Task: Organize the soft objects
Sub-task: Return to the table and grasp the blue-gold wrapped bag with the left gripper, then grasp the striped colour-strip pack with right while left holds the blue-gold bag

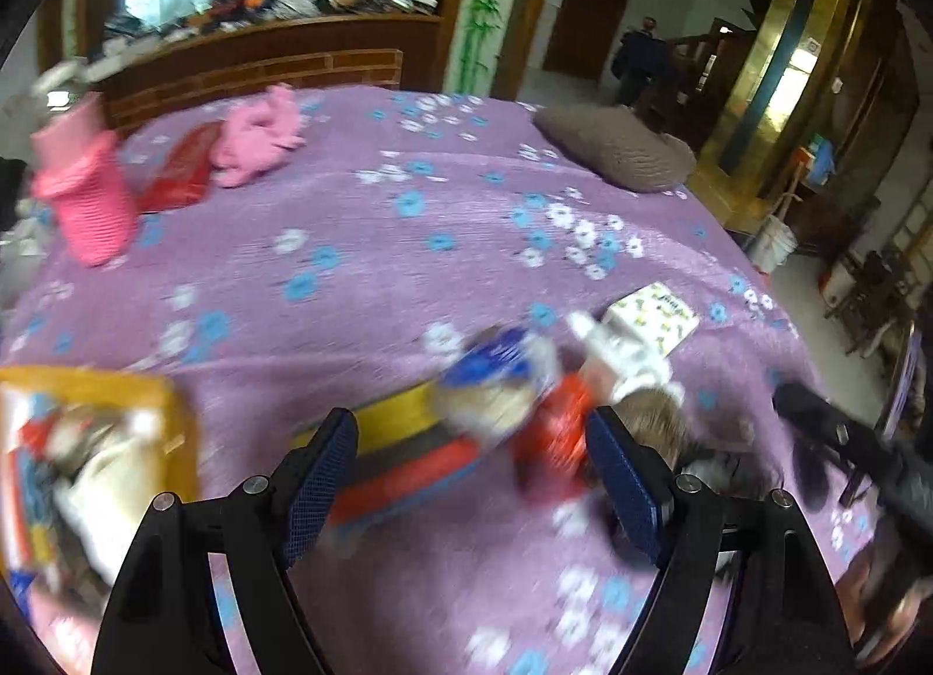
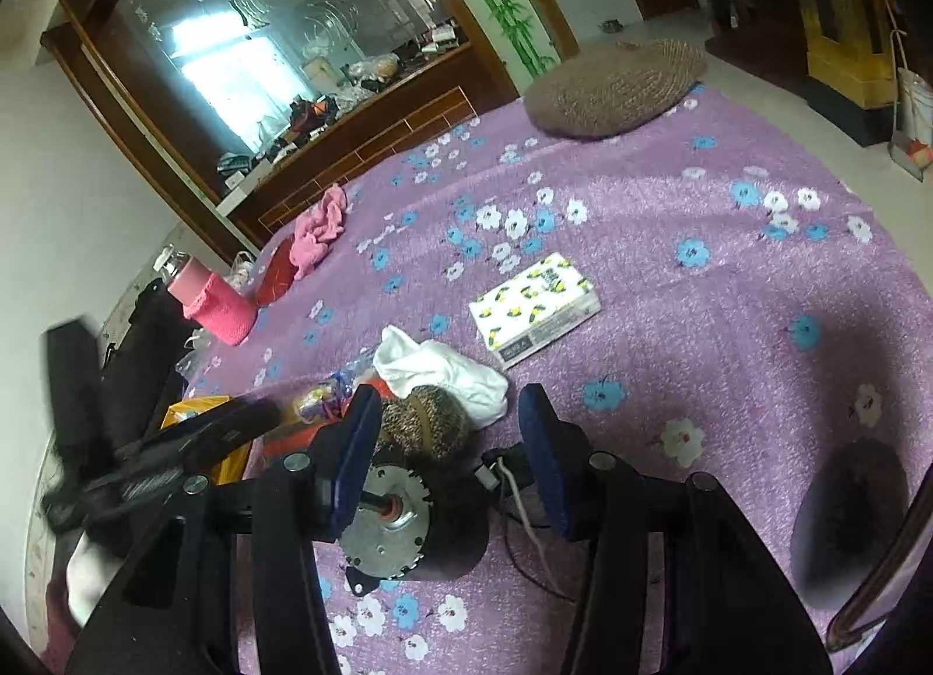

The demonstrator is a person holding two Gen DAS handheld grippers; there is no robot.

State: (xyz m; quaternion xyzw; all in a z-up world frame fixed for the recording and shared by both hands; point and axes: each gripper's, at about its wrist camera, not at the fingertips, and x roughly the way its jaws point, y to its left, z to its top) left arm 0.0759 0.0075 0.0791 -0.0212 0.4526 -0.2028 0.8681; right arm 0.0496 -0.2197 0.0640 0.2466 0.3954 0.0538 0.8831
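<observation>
On the purple bedspread (image 2: 729,290), one white cloth (image 2: 443,369) and one tissue pack (image 2: 533,302) lie near one yarn ball (image 2: 425,421); the left gripper (image 1: 472,445) and right gripper (image 2: 446,442) both gape apart.

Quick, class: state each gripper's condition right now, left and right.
Left gripper: open, holding nothing, above the blurred toy pile.
Right gripper: open, holding nothing, over the brown knit ball.

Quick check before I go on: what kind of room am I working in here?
Most likely a bedroom in a lived-in home. You are over a bed with a purple flowered bedspread, a brown pillow at its far end, and a wooden headboard under a big mirror.
</observation>
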